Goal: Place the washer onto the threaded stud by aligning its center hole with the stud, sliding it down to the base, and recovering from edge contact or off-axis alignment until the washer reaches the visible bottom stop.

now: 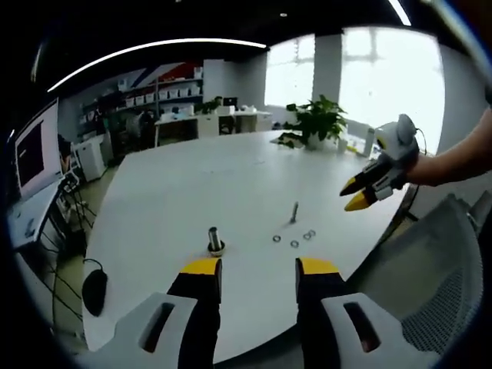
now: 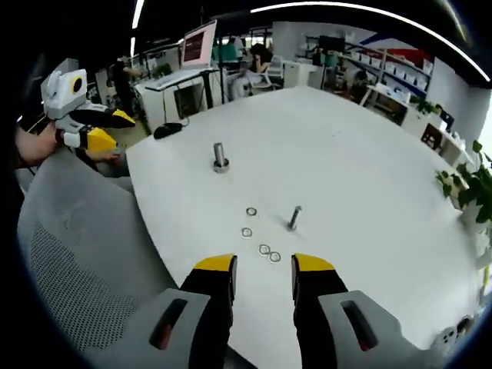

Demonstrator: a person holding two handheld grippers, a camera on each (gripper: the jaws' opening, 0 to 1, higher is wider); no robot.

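On the white table [image 1: 192, 184] [image 2: 338, 146] a thin threaded stud [image 1: 294, 212] [image 2: 294, 217] stands upright. Several small metal washers [image 1: 294, 240] [image 2: 260, 237] lie flat around its foot. A thicker metal stud on a base [image 1: 215, 241] [image 2: 221, 157] stands apart from them. My left gripper [image 1: 259, 270] is open and empty, held over the table edge near the thick stud. My right gripper [image 2: 264, 267] is open and empty too, just short of the washers. Each gripper also appears from the side in the other view [image 1: 360, 194] [image 2: 104, 127], held above the table edge.
A grey mesh office chair [image 1: 438, 292] [image 2: 84, 254] stands at the table edge between the grippers. A potted plant [image 1: 315, 123] sits at the table's far side. A black mouse [image 1: 94, 290] [image 2: 167, 131] lies near a table corner. Desks, shelves and monitors fill the room behind.
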